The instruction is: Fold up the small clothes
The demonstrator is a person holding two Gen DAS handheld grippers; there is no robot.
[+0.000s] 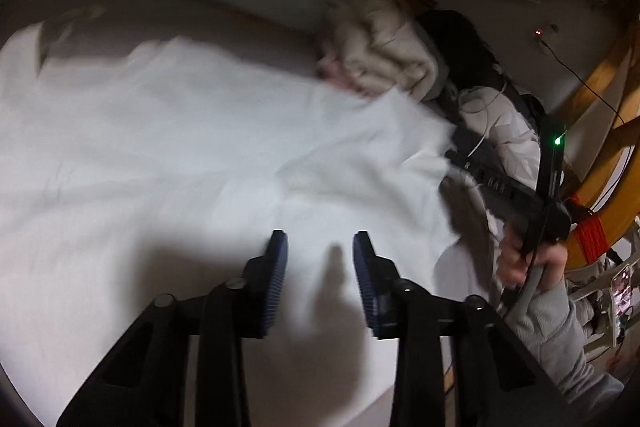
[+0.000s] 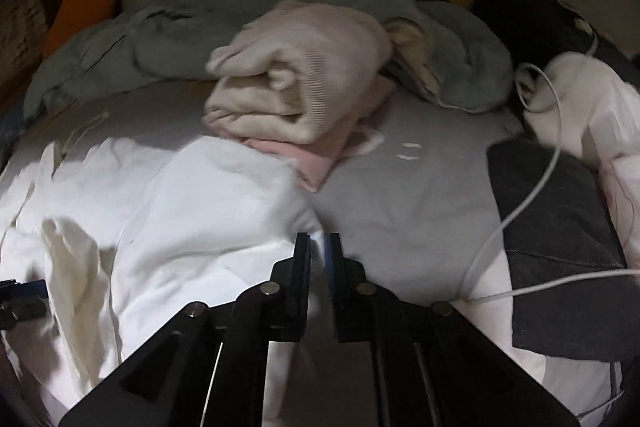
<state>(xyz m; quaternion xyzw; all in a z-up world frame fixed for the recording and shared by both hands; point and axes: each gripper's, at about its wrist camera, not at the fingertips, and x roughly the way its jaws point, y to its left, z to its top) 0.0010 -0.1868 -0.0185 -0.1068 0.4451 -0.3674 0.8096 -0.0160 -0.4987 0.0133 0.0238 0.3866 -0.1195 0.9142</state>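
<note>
- The white garment (image 1: 192, 147) is lying spread over the bed (image 2: 408, 211), filling the left and centre of the left wrist frame and the lower left of the right wrist frame.
- The right claw (image 2: 318, 247) is pinching the garment's right edge, its jaws nearly together with a strip of white cloth between them; in the left wrist view it is sitting at centre right, at that same edge (image 1: 452, 155).
- The left claw (image 1: 320, 247) is hovering released just above the cloth at lower centre, jaws apart and holding nothing.
- The garment's long axis is seeming to run left to right across the left wrist frame, so the held edge would likely be carried leftward over the body; the left claw is nearer the middle.
- Count: one white garment, two claws, one stack of folded clothes (image 2: 304, 95) at upper centre (cream pieces on a pink one), one dark grey cloth (image 2: 560, 251) at right, white cables (image 2: 516, 211) trailing over it.
</note>
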